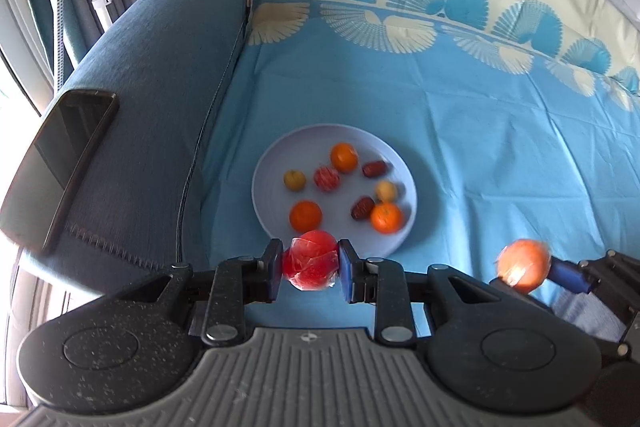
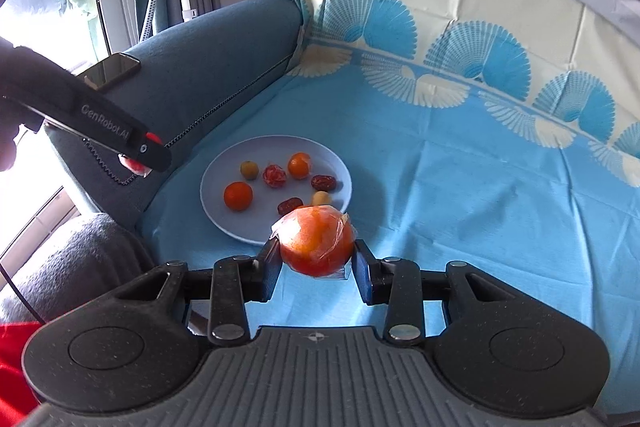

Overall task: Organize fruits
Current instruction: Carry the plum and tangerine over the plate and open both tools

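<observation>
We see both grippers angled down over the blue cloth [image 1: 500, 147], near the plate [image 1: 280, 195]. Left gripper [image 1: 311, 265] clamps a wrapped red fruit [image 1: 311, 261]; right gripper [image 2: 318, 259] grips a wrapped orange fruit [image 2: 316, 241]. Left unit reads "GenRobot.AI".

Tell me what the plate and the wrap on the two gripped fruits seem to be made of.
Plate: likely matte plastic, pale lilac, soft even sheen. Red fruit and orange fruit: apparently thin clear film, showing glossy creases and loose corners.
</observation>
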Demonstrator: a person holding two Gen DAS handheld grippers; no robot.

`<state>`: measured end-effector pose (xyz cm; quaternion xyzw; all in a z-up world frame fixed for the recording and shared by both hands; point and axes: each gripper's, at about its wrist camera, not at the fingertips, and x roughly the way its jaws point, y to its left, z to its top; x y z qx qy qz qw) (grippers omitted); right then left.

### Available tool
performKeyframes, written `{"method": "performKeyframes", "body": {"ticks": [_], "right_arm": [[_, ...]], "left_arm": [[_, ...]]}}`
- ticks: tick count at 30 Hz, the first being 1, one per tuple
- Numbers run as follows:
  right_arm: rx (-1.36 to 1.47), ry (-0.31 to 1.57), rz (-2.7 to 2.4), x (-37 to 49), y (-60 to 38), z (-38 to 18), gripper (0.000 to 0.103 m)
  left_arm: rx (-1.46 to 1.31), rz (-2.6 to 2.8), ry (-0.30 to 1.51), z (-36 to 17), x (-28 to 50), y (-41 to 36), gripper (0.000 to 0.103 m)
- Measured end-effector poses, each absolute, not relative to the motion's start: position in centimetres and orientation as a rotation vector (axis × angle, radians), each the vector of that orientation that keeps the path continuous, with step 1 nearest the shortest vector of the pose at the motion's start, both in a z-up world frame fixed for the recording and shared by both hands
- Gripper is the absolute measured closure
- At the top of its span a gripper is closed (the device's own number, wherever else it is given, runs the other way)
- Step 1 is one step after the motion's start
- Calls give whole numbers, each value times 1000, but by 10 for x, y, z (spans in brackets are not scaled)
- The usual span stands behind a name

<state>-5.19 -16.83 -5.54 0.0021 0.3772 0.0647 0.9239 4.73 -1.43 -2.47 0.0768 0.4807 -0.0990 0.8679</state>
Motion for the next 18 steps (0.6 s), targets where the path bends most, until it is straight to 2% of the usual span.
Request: {"method": "performKeyframes", "body": {"ticks": [18], "right_arm": [[-6, 876, 179, 93, -152, -135, 63]], "left_arm": [[214, -196, 1070, -114, 175, -39, 71]]}}
